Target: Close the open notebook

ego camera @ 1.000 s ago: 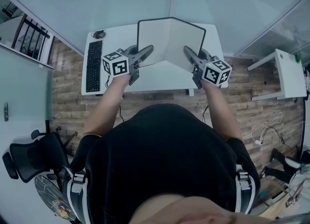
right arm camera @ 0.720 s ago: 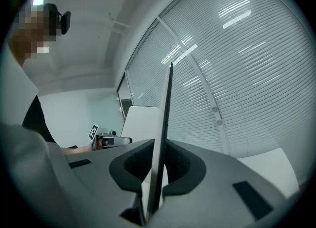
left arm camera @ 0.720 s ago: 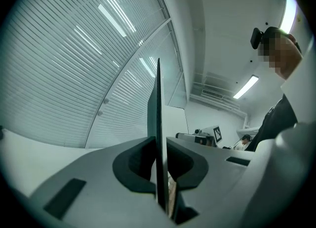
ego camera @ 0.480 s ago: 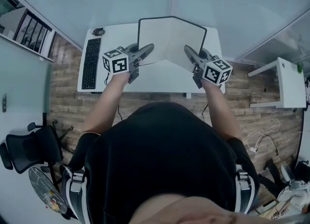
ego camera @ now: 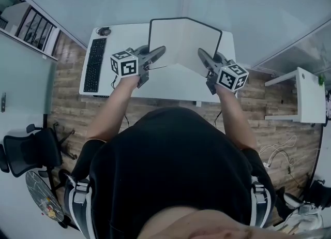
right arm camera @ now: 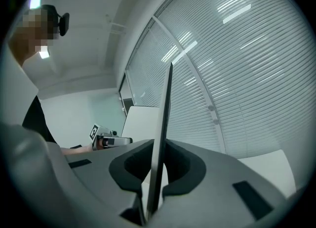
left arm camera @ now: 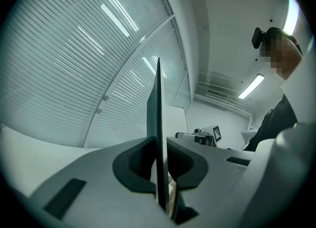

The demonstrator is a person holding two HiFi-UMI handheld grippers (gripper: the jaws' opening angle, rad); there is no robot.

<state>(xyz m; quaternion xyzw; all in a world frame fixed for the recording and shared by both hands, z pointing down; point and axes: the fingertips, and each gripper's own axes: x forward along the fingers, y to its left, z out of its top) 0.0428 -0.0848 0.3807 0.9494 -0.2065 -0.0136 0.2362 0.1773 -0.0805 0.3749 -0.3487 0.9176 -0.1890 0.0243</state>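
Over the near half of the desk [ego camera: 170, 83], the left gripper [ego camera: 161, 50] is clamped on the left cover edge of the notebook [ego camera: 181, 39]. The right gripper [ego camera: 200, 53] pinches the right cover edge, and each thin board sits edge-on between the pads. The notebook is held half open in a V above the desk's middle. It looks light, with stiff, smooth covers that may slip. Outer-edge holds suit swinging them together. A keyboard [ego camera: 93, 64] lies at the desk's left end.

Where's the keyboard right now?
In the head view, the keyboard lies at the left end of the white desk, left of the left gripper and apart from the notebook.
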